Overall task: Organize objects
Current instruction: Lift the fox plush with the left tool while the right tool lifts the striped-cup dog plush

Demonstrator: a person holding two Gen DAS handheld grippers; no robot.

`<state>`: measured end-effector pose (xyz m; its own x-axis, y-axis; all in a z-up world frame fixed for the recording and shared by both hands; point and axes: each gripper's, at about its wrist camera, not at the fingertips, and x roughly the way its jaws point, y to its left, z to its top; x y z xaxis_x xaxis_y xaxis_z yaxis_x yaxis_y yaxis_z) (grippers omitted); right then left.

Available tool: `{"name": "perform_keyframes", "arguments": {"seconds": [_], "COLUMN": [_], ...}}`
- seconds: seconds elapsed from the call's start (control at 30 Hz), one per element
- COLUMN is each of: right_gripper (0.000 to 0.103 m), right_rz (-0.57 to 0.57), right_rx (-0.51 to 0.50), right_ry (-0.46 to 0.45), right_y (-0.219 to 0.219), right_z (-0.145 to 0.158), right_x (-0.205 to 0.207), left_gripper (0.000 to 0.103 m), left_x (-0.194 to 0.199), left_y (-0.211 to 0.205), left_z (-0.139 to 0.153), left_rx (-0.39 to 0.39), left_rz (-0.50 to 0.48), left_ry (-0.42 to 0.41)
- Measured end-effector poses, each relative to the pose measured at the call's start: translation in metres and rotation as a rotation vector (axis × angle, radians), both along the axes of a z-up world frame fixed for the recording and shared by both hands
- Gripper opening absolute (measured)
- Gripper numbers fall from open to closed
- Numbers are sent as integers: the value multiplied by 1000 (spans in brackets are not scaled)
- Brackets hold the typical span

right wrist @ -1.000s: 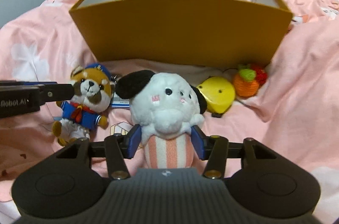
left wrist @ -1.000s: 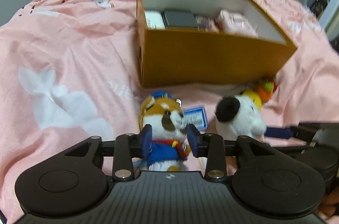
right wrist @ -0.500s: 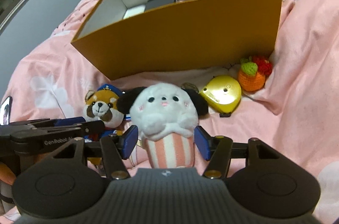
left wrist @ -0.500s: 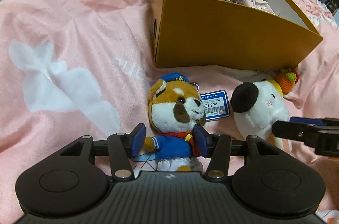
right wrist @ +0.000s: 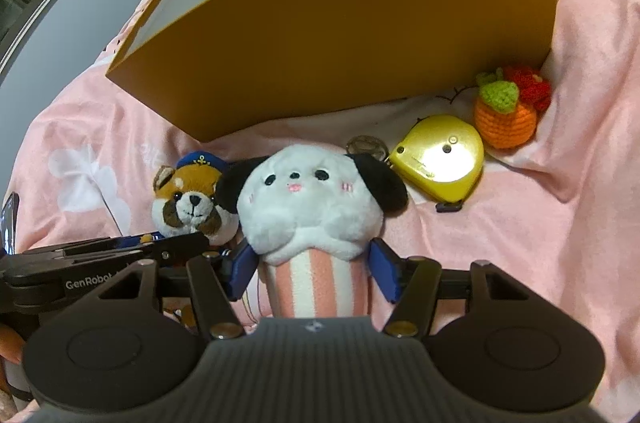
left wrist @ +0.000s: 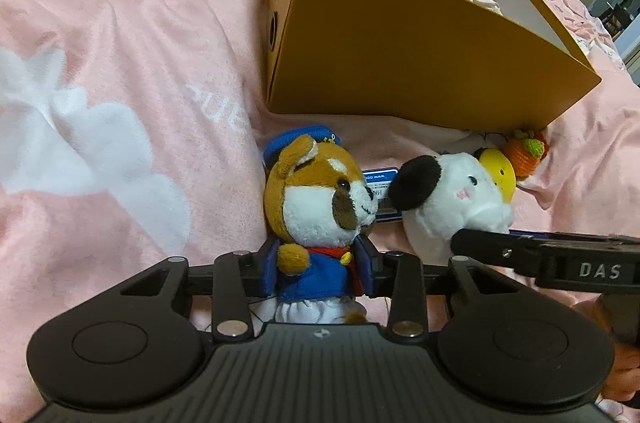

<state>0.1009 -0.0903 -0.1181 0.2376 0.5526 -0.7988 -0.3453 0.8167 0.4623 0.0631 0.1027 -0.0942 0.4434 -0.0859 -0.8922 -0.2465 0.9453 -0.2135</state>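
Observation:
A brown raccoon plush in a blue sailor suit (left wrist: 320, 207) stands on the pink bed. My left gripper (left wrist: 318, 269) is shut on its blue body. To its right stands a white dog plush with black ears and a pink-striped base (right wrist: 316, 219). My right gripper (right wrist: 314, 269) straddles that base, its blue pads (right wrist: 386, 273) close to the sides with small gaps showing. The raccoon plush (right wrist: 188, 205) and left gripper arm show at the left of the right wrist view. The dog plush (left wrist: 448, 201) also shows in the left wrist view.
An open orange cardboard box (left wrist: 420, 63) with white inner walls stands behind the toys and holds several items. A yellow tape measure (right wrist: 440, 159) and a crocheted orange fruit (right wrist: 506, 115) lie right of the dog plush. Pink bedding (left wrist: 120, 63) surrounds everything.
My left gripper has closed on the raccoon plush's body. Both grippers have moved lower and closer to the toys. The right gripper's pads still flank the dog plush's base.

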Motion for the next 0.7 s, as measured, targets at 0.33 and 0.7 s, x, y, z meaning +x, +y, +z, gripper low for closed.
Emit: {"name": "perform_keyframes", "arguments": {"seconds": [0.33, 0.7], "right_gripper": [55, 55], "right_rz": [7, -56], "right_rx": [14, 68], "right_ry": [-43, -151], "right_y": [-1, -30], "right_z": [11, 64], "right_x": [-11, -28], "left_gripper": [39, 38], "left_x": [-6, -15], "left_y": [3, 3], "left_z": [7, 57], "left_rx": [-20, -147], "left_rz": [2, -30], "left_ry": [-41, -172]}}
